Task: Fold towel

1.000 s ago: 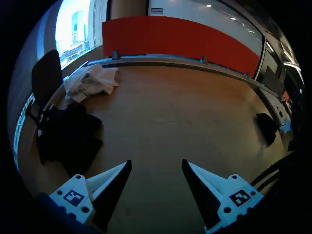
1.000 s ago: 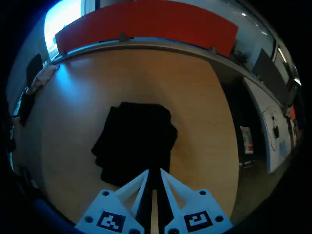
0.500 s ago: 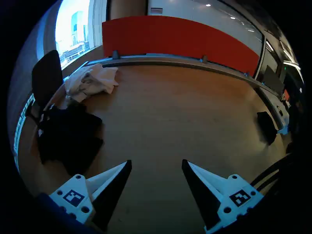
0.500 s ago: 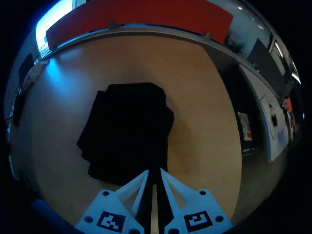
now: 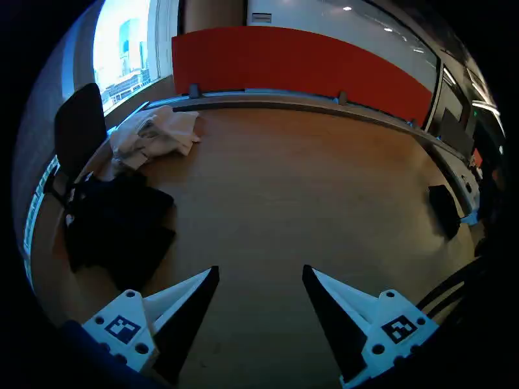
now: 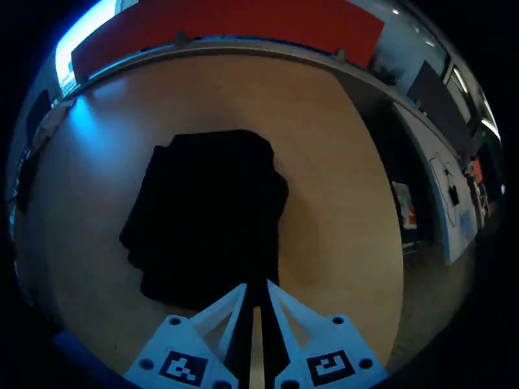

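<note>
Towel [image 6: 207, 214], dark, lies flat on the table [image 6: 331, 162] directly ahead of my right tool [image 6: 257, 283], its near edge meeting the tips. That tool's fingers are together; I cannot tell if cloth is pinched. Left tool [image 5: 259, 269] held spread apart above the table.

Office: desk [image 5: 279, 188], red divider [image 5: 292, 61], chair [image 5: 78, 126]

No readable text, labels or numbers
</note>
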